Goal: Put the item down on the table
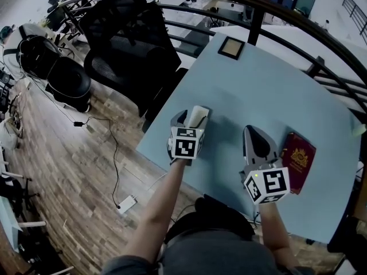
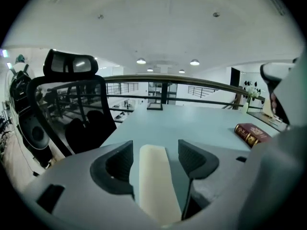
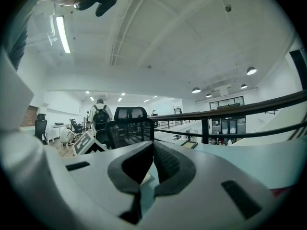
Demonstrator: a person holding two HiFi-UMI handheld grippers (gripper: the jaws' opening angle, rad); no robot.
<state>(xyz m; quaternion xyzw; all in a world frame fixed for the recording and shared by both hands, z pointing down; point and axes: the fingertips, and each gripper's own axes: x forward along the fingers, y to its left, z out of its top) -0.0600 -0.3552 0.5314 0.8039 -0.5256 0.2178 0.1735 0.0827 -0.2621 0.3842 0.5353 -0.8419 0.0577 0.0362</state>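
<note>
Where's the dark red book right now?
In the head view it is on the right side: the dark red book lies flat on the blue table, just to the right of the right gripper and near the table's right edge.

Nothing can be read for sure: the red book (image 2: 253, 133), at 3 o'clock on the desk (image 2: 192, 121), has blurred gold spine lettering.

The counter (image 1: 269, 90) is open across its middle. A red book (image 1: 299, 161) blocks the right side, a small frame (image 1: 231, 48) the far corner.
</note>
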